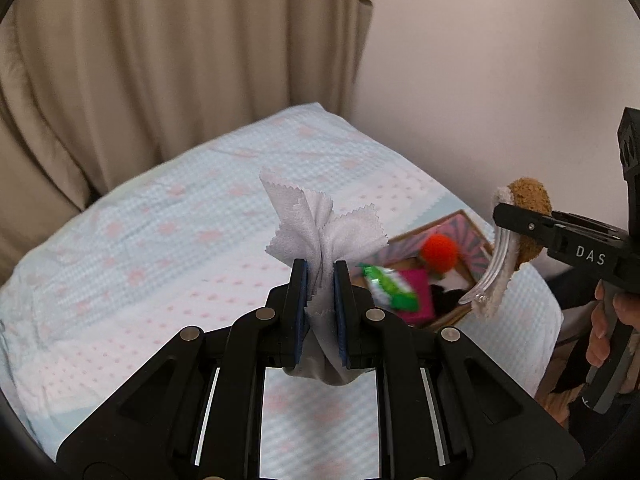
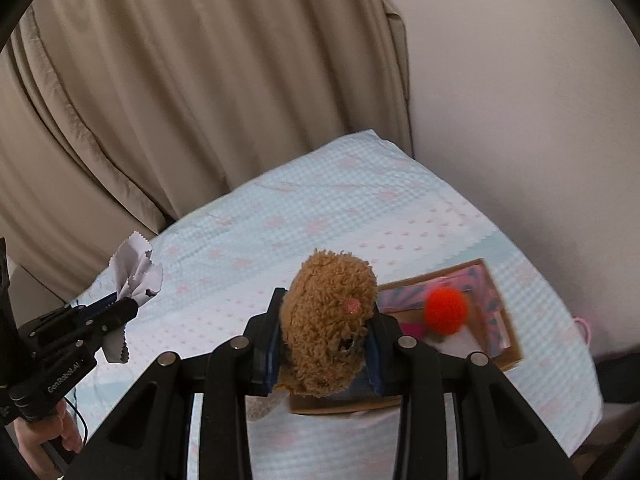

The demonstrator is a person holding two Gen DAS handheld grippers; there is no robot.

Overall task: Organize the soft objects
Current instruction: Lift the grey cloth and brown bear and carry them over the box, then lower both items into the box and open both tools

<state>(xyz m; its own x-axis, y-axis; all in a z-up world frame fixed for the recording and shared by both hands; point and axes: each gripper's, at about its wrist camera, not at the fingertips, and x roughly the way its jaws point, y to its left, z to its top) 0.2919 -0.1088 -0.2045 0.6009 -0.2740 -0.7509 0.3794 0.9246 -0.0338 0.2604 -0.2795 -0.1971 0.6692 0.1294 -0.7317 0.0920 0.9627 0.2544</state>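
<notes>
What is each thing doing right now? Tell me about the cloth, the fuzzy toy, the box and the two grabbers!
White cloth: pinched, bunched, lifted off the bed.
Brown plush toy: squeezed, held in the air.
Left gripper: fingers shut on the cloth.
Right gripper: fingers shut on the plush toy.
Cardboard box: open, resting on the bed.
Orange pom-pom: lying in the box.

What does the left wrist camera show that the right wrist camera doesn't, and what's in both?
Only the left wrist view shows the green packet and magenta item in the cardboard box, plus a clear curved band under the plush.
Only the right wrist view shows the plush's pink spot.
Both show the white cloth in the left gripper, the brown plush toy in the right gripper, and the orange pom-pom.
</notes>
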